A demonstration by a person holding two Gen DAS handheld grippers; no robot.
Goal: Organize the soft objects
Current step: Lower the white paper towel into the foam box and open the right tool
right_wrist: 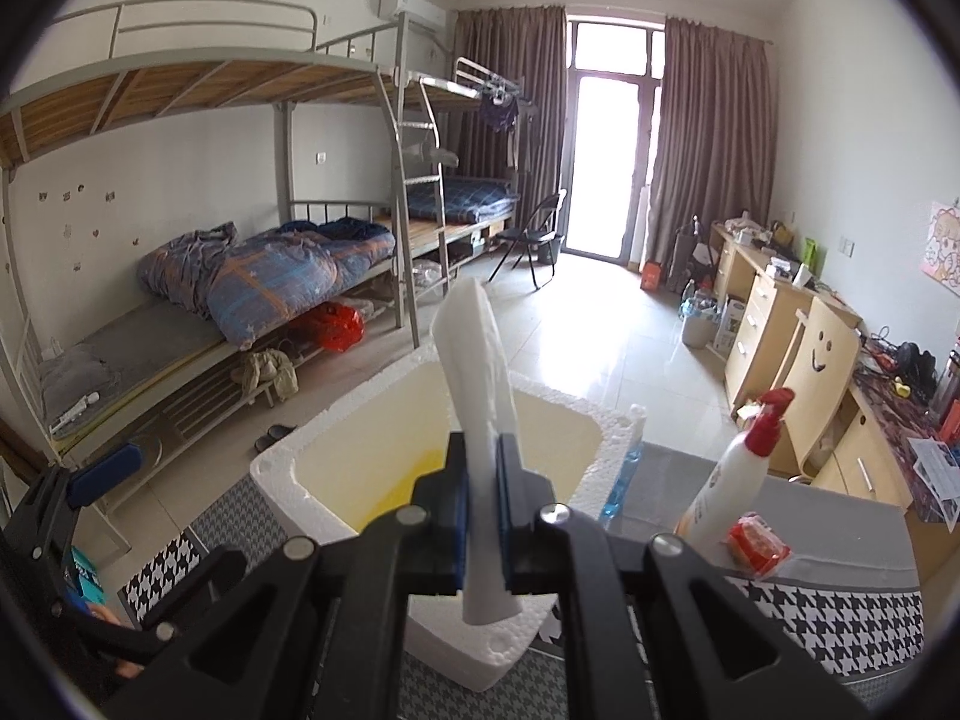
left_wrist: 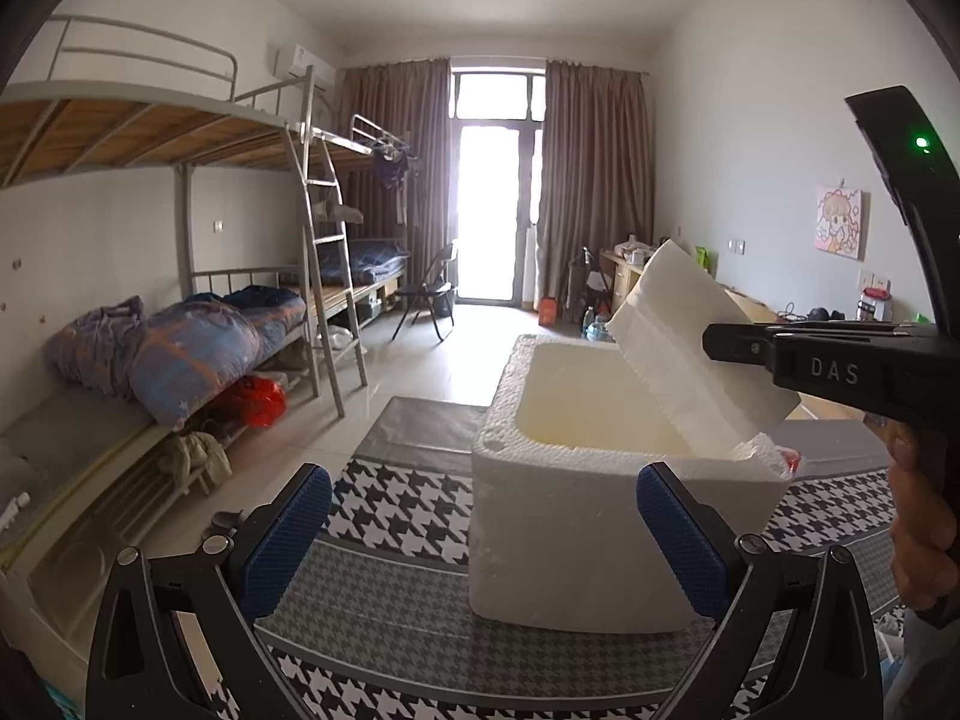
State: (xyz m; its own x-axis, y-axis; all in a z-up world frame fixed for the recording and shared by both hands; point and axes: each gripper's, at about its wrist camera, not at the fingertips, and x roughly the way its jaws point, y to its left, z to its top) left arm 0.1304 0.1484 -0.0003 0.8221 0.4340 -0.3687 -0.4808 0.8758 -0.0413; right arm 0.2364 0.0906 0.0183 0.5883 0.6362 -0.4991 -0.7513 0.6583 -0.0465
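A white foam box (left_wrist: 576,540) stands open on the houndstooth cloth; it also shows in the right wrist view (right_wrist: 282,474). Its inside looks empty and yellowish. My right gripper (right_wrist: 482,474) is shut on the white foam lid (right_wrist: 480,354), held on edge over the box. In the left wrist view the lid (left_wrist: 690,336) tilts above the box's right rim, with the right gripper (left_wrist: 720,342) clamping it. My left gripper (left_wrist: 486,516) is open and empty, just in front of the box's near wall.
A lotion pump bottle (right_wrist: 738,480), a red packet (right_wrist: 757,543) and a blue bottle (right_wrist: 621,483) stand right of the box. The houndstooth cloth (left_wrist: 408,510) covers the table. Bunk beds (left_wrist: 180,330) at left, desks (right_wrist: 774,324) at right.
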